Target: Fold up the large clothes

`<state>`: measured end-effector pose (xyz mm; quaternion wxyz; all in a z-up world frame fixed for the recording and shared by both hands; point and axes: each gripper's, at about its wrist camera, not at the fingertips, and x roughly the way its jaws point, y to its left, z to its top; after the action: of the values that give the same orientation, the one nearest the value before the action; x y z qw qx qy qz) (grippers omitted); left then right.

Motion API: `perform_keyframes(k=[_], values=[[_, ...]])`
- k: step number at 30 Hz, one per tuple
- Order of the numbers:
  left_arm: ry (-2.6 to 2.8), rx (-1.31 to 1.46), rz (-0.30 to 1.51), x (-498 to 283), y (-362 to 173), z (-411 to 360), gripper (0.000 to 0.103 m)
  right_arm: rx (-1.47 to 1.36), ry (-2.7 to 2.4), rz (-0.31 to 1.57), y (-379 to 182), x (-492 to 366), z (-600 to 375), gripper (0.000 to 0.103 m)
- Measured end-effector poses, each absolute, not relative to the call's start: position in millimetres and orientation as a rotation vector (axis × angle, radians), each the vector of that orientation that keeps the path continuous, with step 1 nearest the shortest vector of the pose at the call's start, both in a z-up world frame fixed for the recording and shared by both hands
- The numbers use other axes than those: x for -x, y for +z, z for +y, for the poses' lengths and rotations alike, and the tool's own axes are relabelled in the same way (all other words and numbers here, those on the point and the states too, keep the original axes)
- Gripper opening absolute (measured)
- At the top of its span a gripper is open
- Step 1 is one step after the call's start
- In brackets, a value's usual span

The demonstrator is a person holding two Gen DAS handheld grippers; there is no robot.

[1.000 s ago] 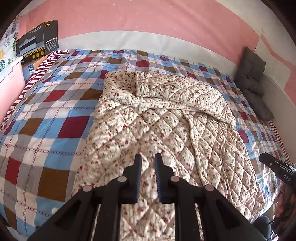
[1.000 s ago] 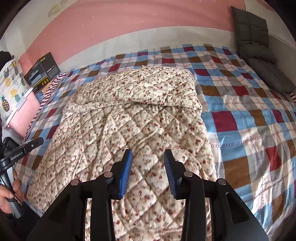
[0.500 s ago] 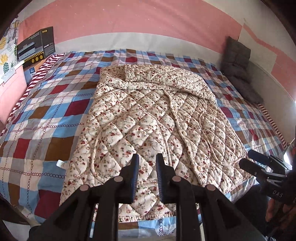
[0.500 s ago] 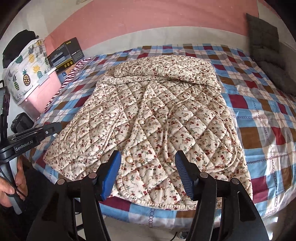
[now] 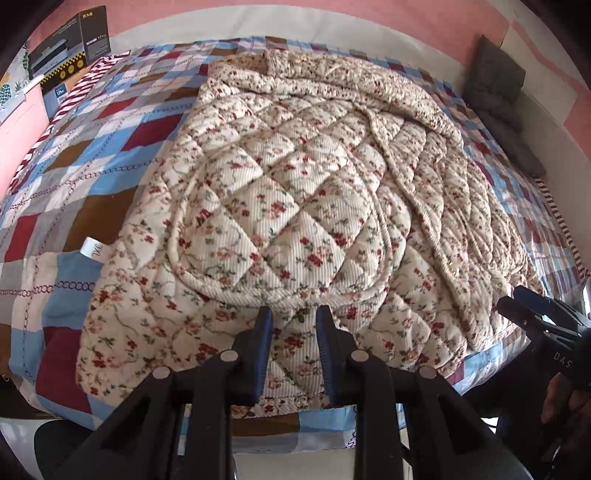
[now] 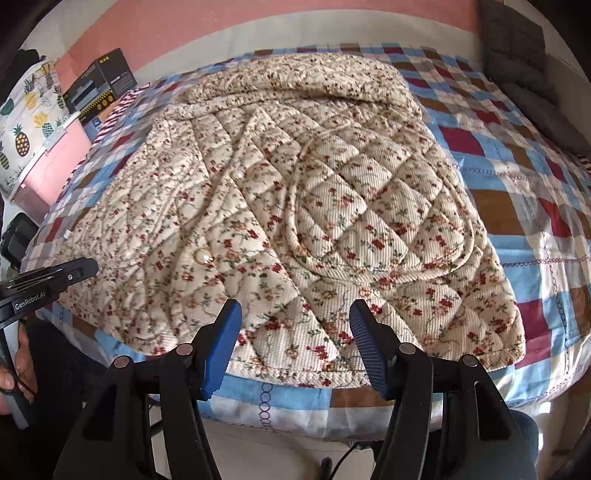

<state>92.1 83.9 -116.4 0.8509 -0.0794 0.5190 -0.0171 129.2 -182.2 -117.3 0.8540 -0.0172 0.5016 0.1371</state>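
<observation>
We have drawn both hand-held grippers back to the hem of the quilted jacket (image 5: 280,206), which lies flat on the bed (image 5: 74,280) ahead; left hand-held gripper (image 5: 293,321) slightly parted, right hand-held gripper (image 6: 295,314) wide, both empty; hem grasp presumably follows.

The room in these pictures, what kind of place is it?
Most likely a home bedroom. A bed with a checked cover fills the view, a quilted floral coat lies spread on it, and grey cushions lean against the pink wall.
</observation>
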Motion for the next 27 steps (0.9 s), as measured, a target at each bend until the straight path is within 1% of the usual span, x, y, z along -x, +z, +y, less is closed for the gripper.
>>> perform_keyframes(k=[3,4,7,10,11,14,15,17,19,23,27], values=[[-0.041,0.125,1.114,-94.3,-128.7,76.4,0.028,0.046,0.276,1.142,-145.2,-138.6,-185.4,0.061],[-0.042,0.117,1.114,-94.4,-127.4,75.8,0.028,0.040,0.282,1.134,-145.9,-138.3,-187.0,0.062],[-0.053,0.139,1.109,-94.6,-116.9,82.8,0.028,0.032,0.298,1.113,-135.3,-137.8,-190.5,0.062],[-0.009,0.166,1.050,-93.4,-95.8,103.7,0.028,-0.021,0.277,1.060,-115.1,-142.5,-211.9,0.062],[0.009,0.180,1.035,-93.0,-89.9,112.8,0.028,-0.042,0.261,1.046,-109.0,-145.0,-221.7,0.063],[0.074,0.220,1.004,-92.7,-78.8,148.3,0.028,-0.101,0.214,1.016,-95.3,-151.8,-255.5,0.073],[0.100,0.228,0.998,-92.3,-77.7,160.8,0.029,-0.119,0.197,1.008,-91.9,-153.8,-266.6,0.073],[0.152,0.254,0.999,-91.0,-79.8,185.8,0.035,-0.150,0.153,1.004,-88.6,-158.7,-291.0,0.073],[0.182,0.286,1.019,-91.2,-87.3,206.8,0.038,-0.176,0.113,1.016,-90.9,-164.7,-311.7,0.074],[0.181,0.397,1.090,-91.3,-111.8,228.3,0.038,-0.274,0.074,1.078,-107.8,-171.7,-342.7,0.074],[0.137,0.474,1.122,-91.9,-126.6,224.6,0.039,-0.390,0.101,1.176,-133.7,-174.6,-350.5,0.074]])
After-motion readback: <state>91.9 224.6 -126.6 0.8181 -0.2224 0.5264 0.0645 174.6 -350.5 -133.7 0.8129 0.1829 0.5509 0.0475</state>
